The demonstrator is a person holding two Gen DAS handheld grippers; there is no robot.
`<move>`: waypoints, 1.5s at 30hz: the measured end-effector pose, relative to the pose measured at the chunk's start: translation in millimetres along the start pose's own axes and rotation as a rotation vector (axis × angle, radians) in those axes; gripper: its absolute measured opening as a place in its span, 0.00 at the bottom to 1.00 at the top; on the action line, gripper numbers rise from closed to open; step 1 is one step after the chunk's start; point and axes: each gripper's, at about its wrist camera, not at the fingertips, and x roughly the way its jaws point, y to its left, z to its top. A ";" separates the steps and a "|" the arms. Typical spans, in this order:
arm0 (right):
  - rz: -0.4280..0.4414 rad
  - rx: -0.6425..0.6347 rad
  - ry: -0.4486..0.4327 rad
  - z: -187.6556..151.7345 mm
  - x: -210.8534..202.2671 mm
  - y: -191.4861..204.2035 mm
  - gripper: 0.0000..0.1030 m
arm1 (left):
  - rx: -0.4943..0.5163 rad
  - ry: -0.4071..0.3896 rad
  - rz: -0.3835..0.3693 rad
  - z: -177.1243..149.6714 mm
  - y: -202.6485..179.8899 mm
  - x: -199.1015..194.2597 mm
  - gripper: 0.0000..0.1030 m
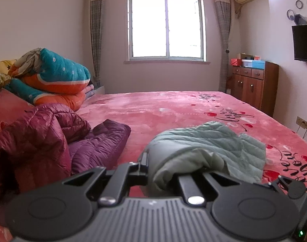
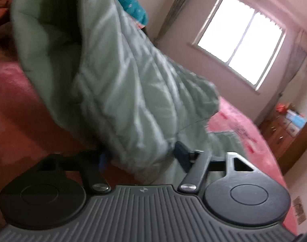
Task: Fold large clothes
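Green quilted jacket point(image 1: 212, 141) bunched over pink bed point(image 1: 163, 109); left gripper point(image 1: 167, 169) and right gripper point(image 2: 141, 153) fingers each clamped on its fabric.

Home bedroom: pink-blanketed bed point(image 1: 163, 109), curtained window point(image 1: 166, 27).

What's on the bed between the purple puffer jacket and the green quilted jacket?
Only bare pink bedspread lies between the purple puffer jacket and the green quilted jacket, seen in the left wrist view.
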 end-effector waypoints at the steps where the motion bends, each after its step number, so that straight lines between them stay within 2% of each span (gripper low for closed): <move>1: -0.021 0.016 -0.012 1.2 -1.7 -2.0 0.63 | 0.000 -0.001 -0.003 -0.3 1.0 -2.2 0.02; 2: -0.038 0.029 -0.026 2.3 -4.4 -5.2 0.48 | 0.002 -0.002 -0.005 -1.1 0.8 -5.8 0.02; 3: -0.054 0.041 -0.033 2.4 -8.3 -8.9 0.25 | 0.005 -0.004 -0.007 -2.0 1.0 -9.0 0.02; 7: -0.098 0.135 -0.061 10.5 -29.4 -28.2 0.14 | -0.001 -0.021 -0.013 -2.0 2.6 -18.4 0.02; 9: -0.122 0.176 -0.104 16.8 -46.7 -37.1 0.09 | -0.008 -0.041 -0.013 1.0 3.7 -24.7 0.02; 15: -0.203 0.291 -0.241 29.1 -96.1 -68.2 0.06 | -0.029 -0.130 -0.031 19.8 7.0 -50.5 0.02; 20: -0.271 0.400 -0.389 57.8 -150.5 -92.3 0.06 | -0.047 -0.244 -0.054 42.4 6.1 -77.9 0.02; 23: -0.331 0.397 -0.494 77.6 -187.0 -101.3 0.06 | -0.069 -0.330 -0.076 61.0 8.6 -97.9 0.02; 28: -0.369 0.436 -0.645 105.4 -241.4 -120.1 0.06 | -0.105 -0.478 -0.116 93.6 11.6 -135.8 0.02; 31: -0.378 0.461 -0.717 119.2 -266.7 -132.2 0.06 | -0.106 -0.560 -0.135 109.1 11.1 -155.9 0.02; 35: -0.397 0.464 -0.764 139.3 -274.5 -147.0 0.06 | -0.108 -0.639 -0.153 125.4 9.0 -174.1 0.03; 37: -0.405 0.463 -0.765 143.6 -276.3 -151.7 0.07 | -0.103 -0.645 -0.148 129.1 5.5 -170.3 0.03; 39: -0.413 0.460 -0.741 149.7 -252.6 -150.9 0.07 | -0.092 -0.619 -0.135 129.2 -0.2 -155.9 0.03; 40: -0.415 0.463 -0.722 145.9 -259.0 -148.4 0.07 | -0.093 -0.588 -0.133 128.8 -2.9 -141.9 0.03; 45: -0.399 0.484 -0.583 137.3 -197.9 -159.0 0.07 | -0.104 -0.433 -0.113 120.9 -14.3 -72.8 0.03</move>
